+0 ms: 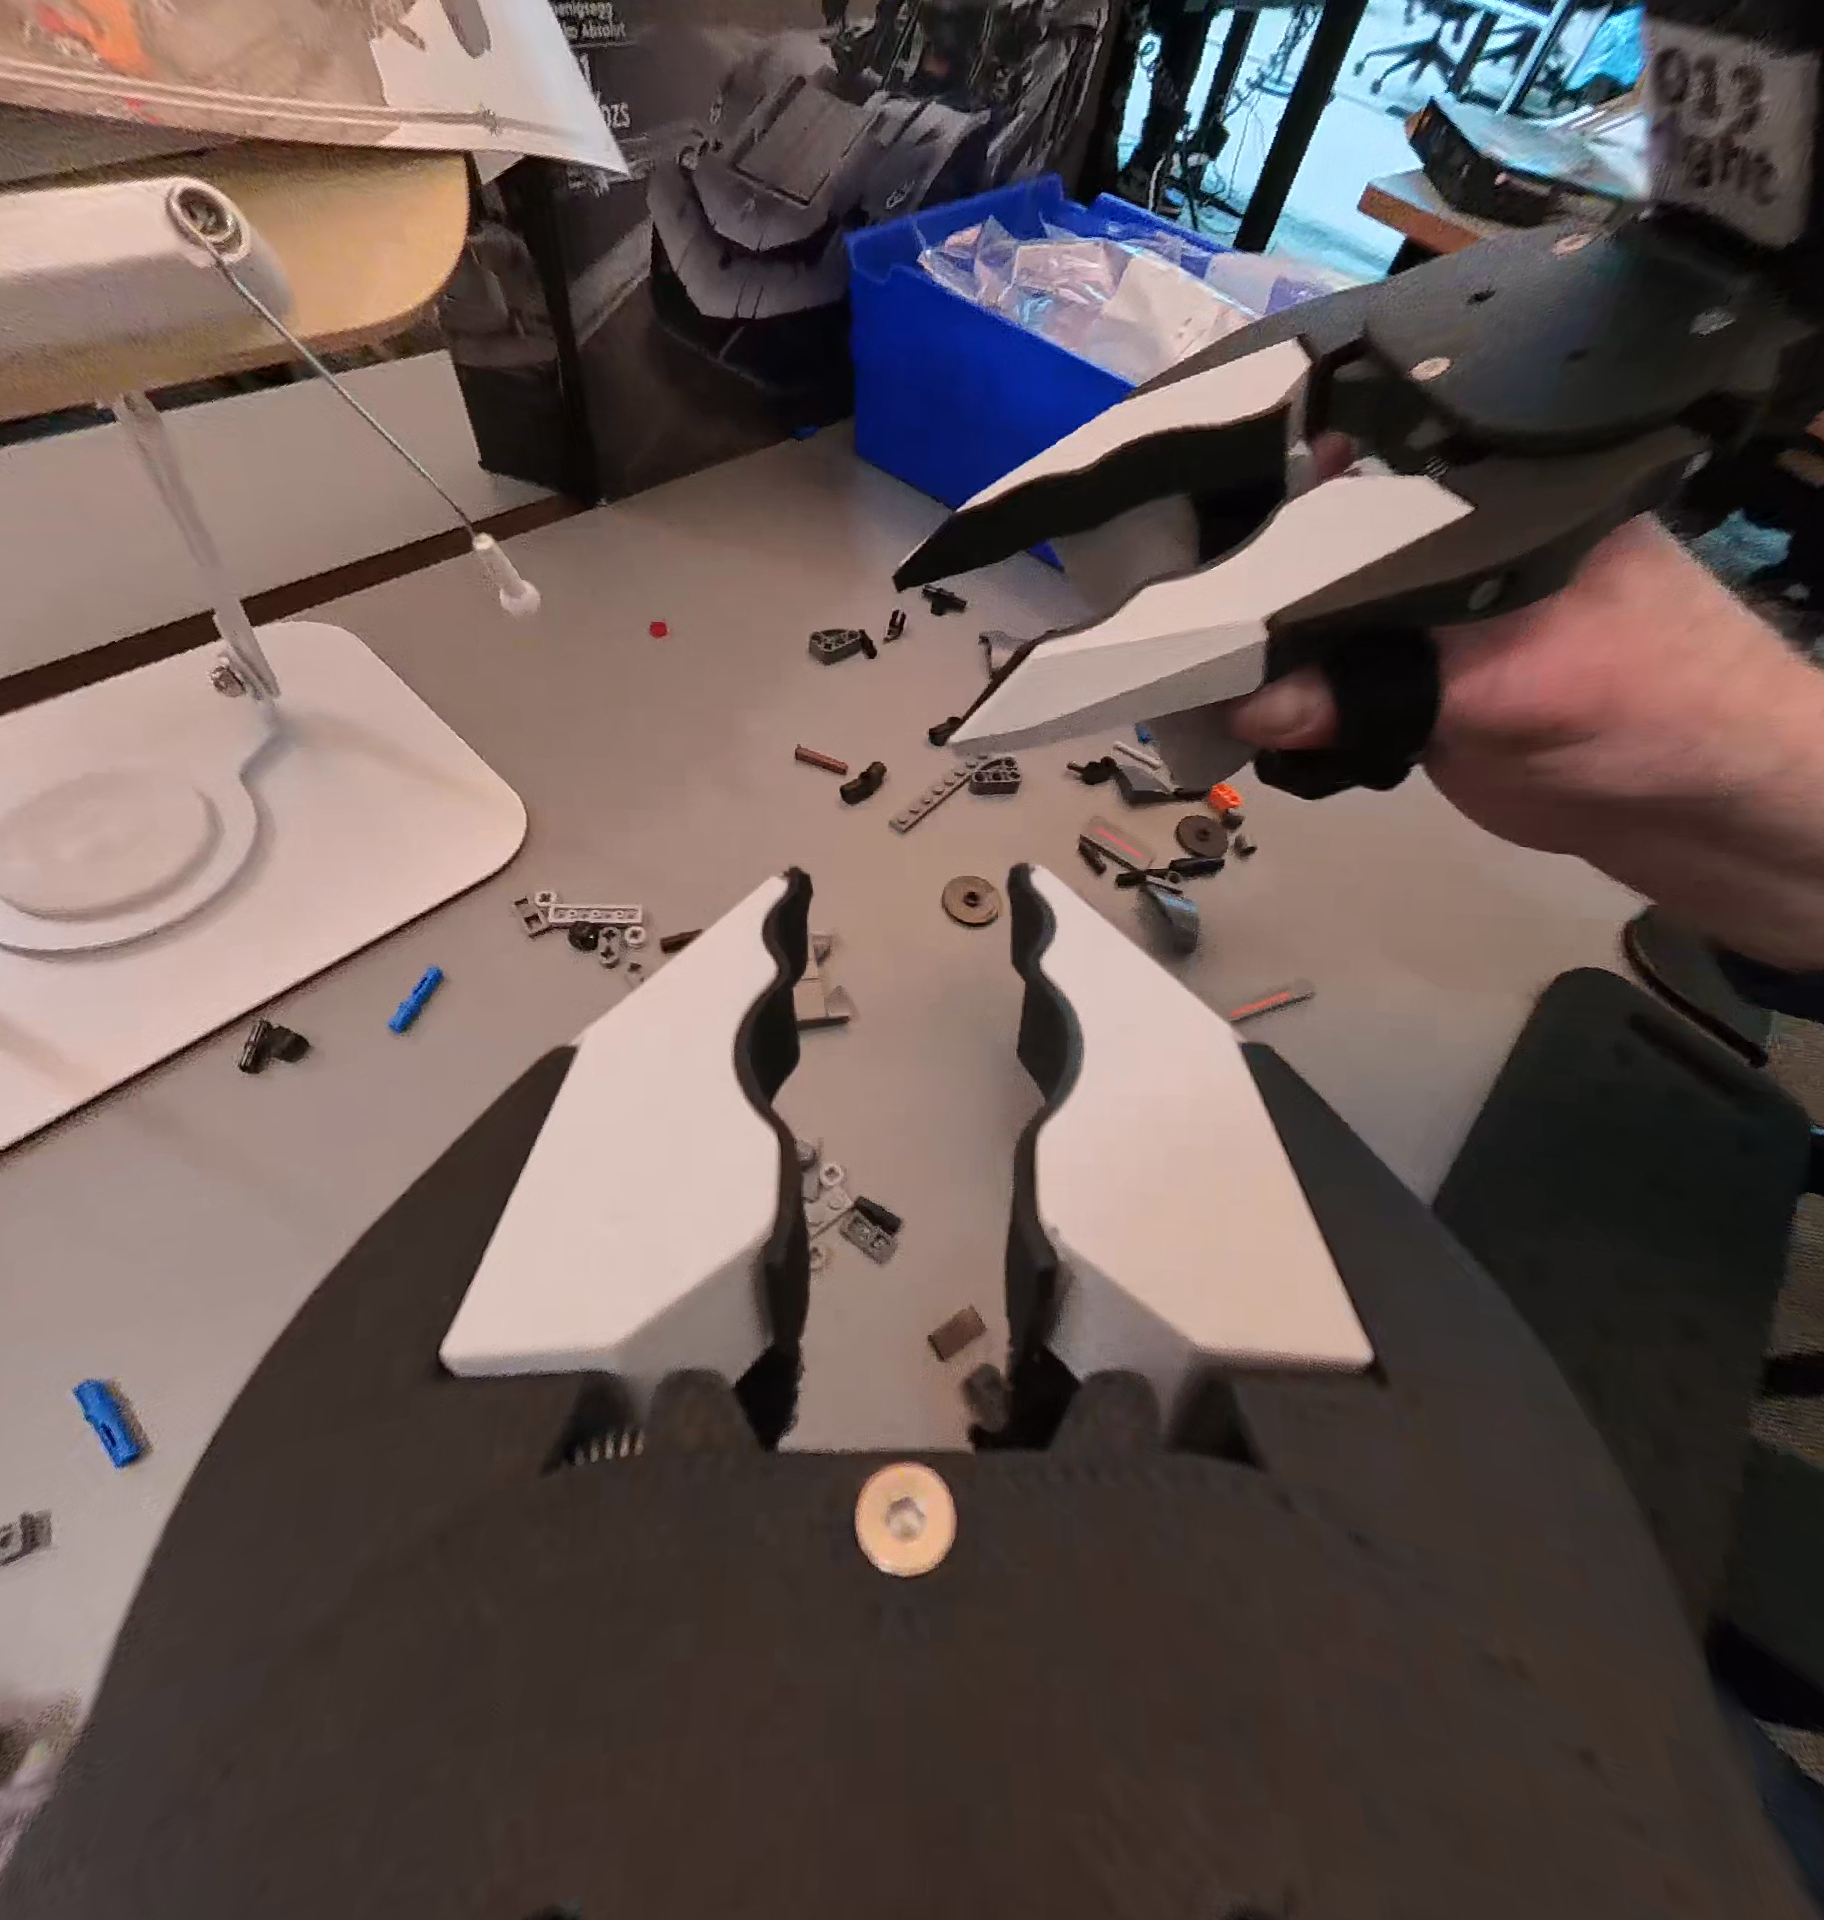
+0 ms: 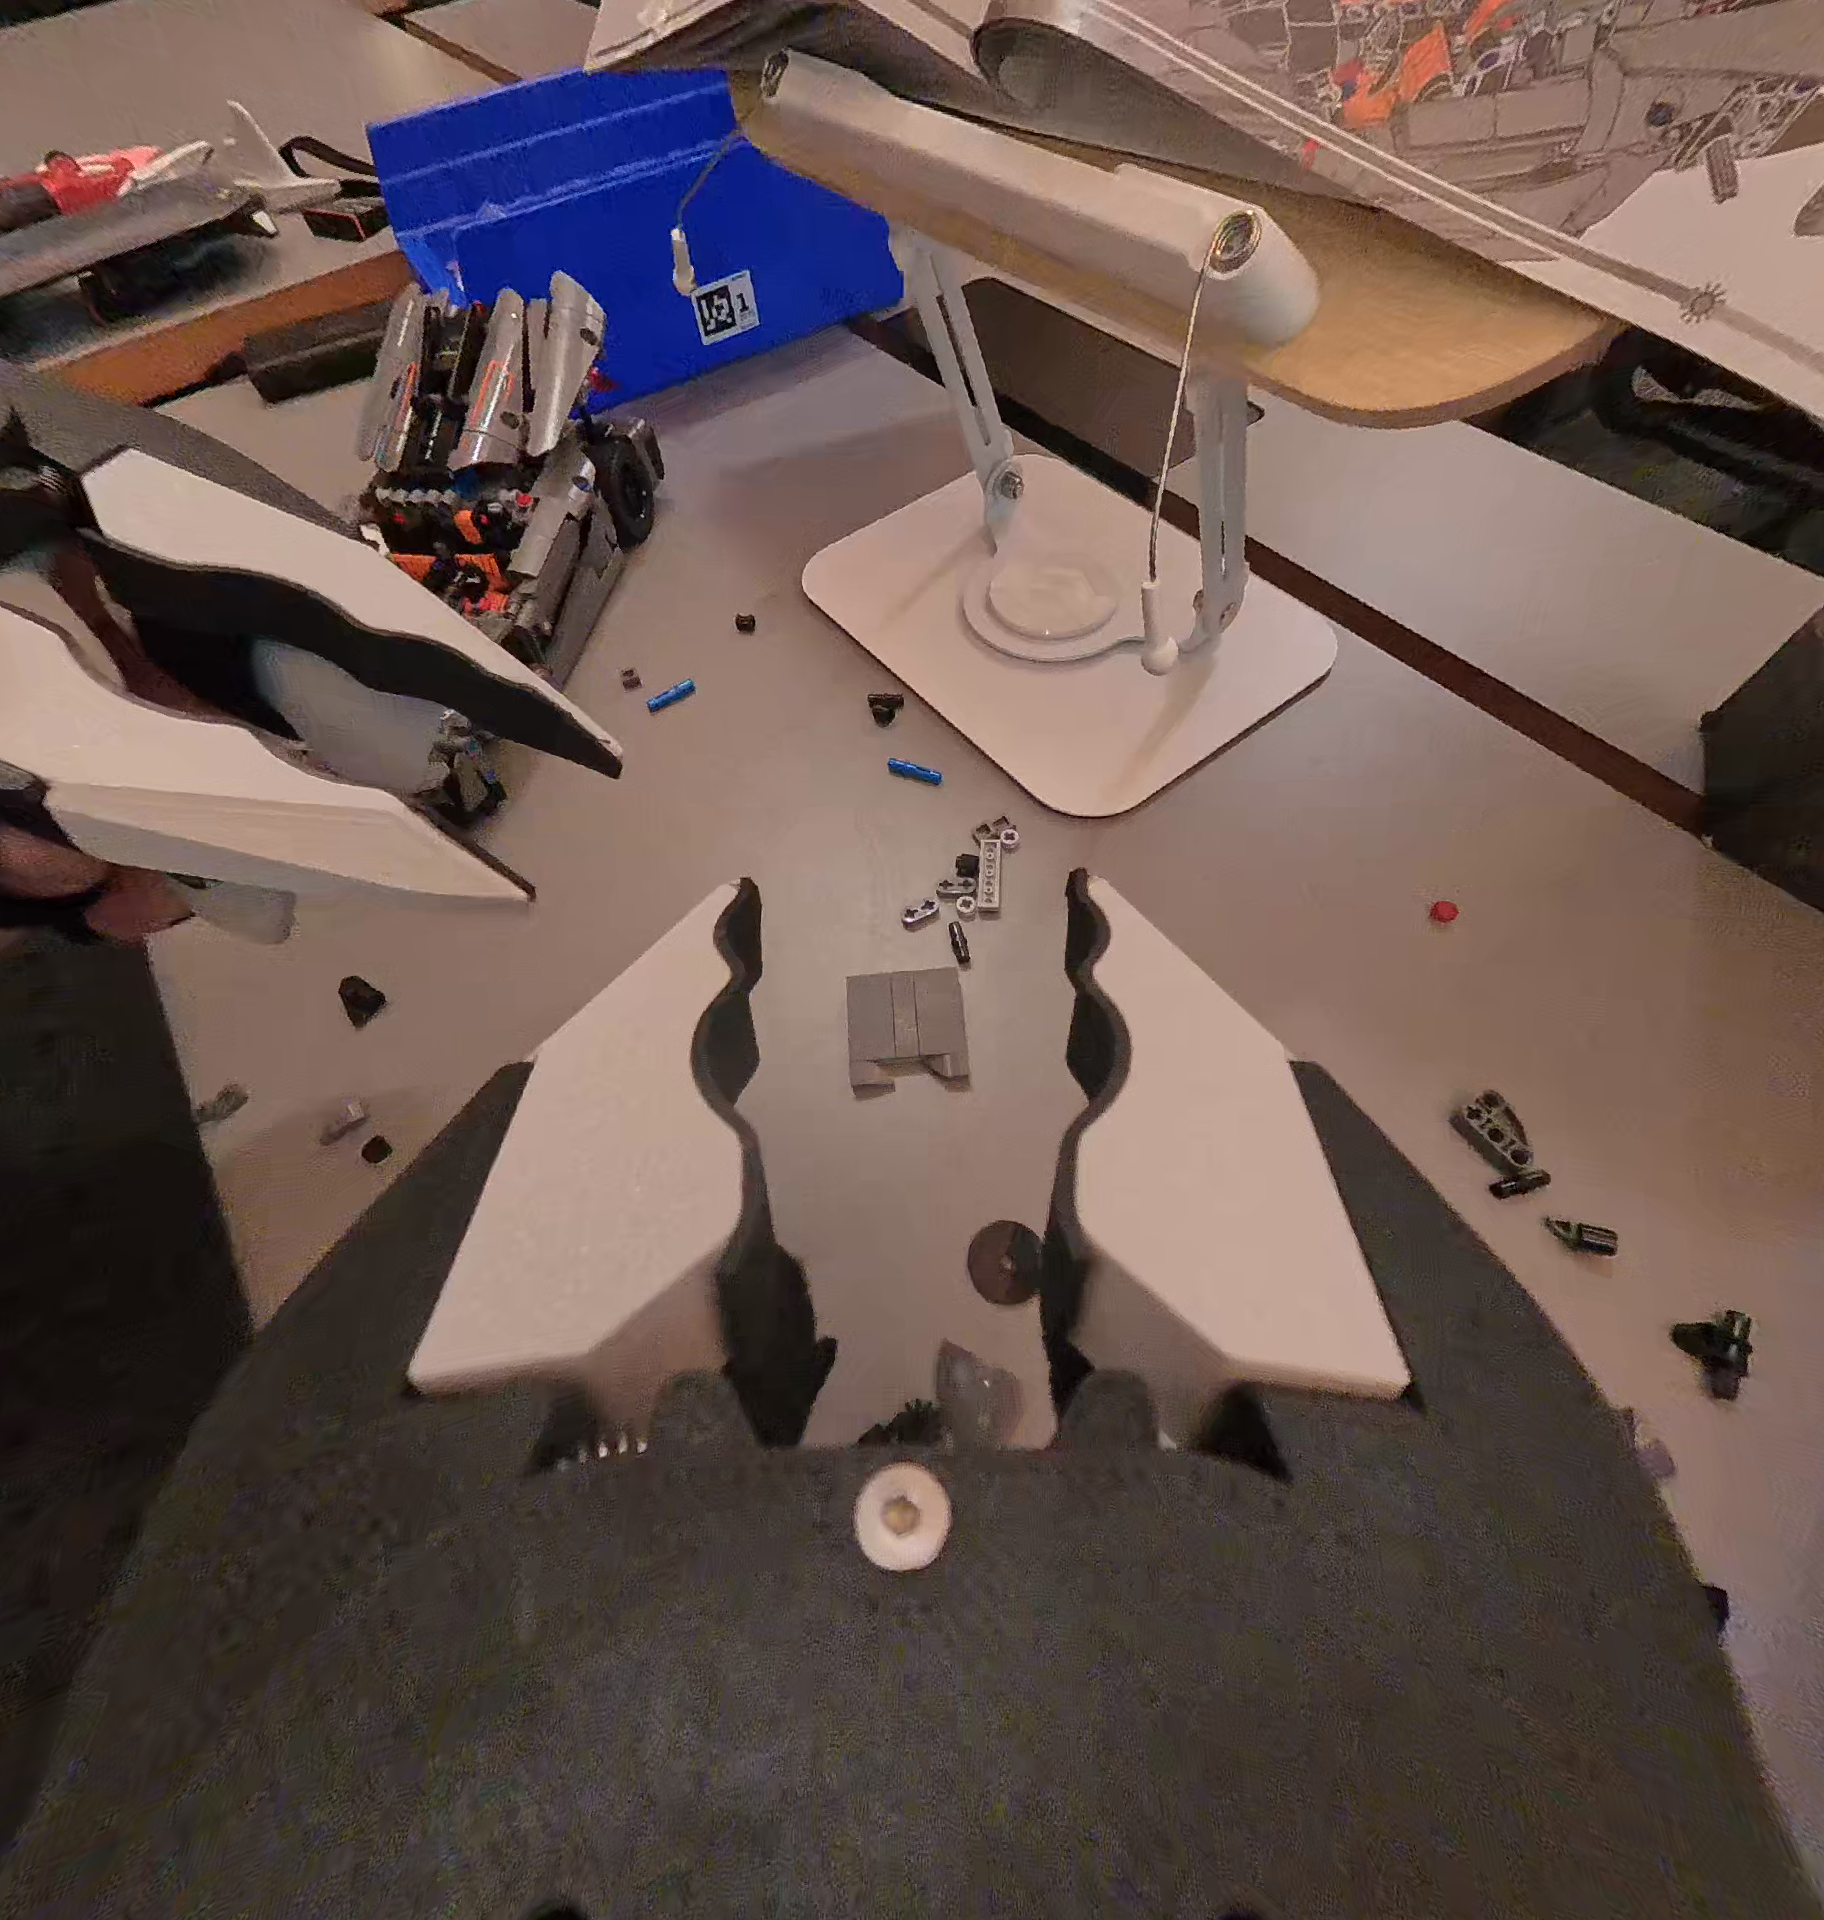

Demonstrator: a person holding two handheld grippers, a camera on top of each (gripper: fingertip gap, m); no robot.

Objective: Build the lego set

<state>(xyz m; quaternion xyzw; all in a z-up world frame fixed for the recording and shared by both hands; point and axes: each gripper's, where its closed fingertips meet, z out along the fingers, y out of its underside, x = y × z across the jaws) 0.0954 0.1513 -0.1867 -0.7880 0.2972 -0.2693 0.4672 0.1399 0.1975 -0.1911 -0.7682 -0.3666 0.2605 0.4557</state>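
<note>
My left gripper point(image 1: 910, 883) is open and empty, low over the grey table point(image 1: 617, 748). A small grey sloped assembly point(image 1: 823, 1000) lies by its left finger, and a dark round disc point(image 1: 970, 899) lies just past its tips. My right gripper point(image 2: 913, 888) is open and empty, and the same grey assembly point(image 2: 908, 1029) lies on the table between its fingers. The disc point(image 2: 1003, 1260) lies by its right finger. The partly built lego model point(image 2: 503, 468) stands at the back left. Each gripper shows open in the other's view, the right point(image 1: 923, 657) and the left point(image 2: 567, 826).
Loose small parts are scattered over the table: light grey plates point(image 2: 975, 883), blue pins point(image 1: 414, 1000) point(image 2: 913, 771), a red stud point(image 2: 1443, 912). A white booklet stand point(image 2: 1074, 665) holds the instructions. A blue bin point(image 1: 949, 374) with bags and the set's dark box point(image 1: 679, 260) stand at the back. The dark round disc point(image 1: 970, 899) is about equally far from each gripper, around 15 cm. My right wrist view point(image 2: 1009, 1257) looks at it from another angle. It is some 30 cm from my left tips to the partly built lego model point(image 2: 503, 468).
</note>
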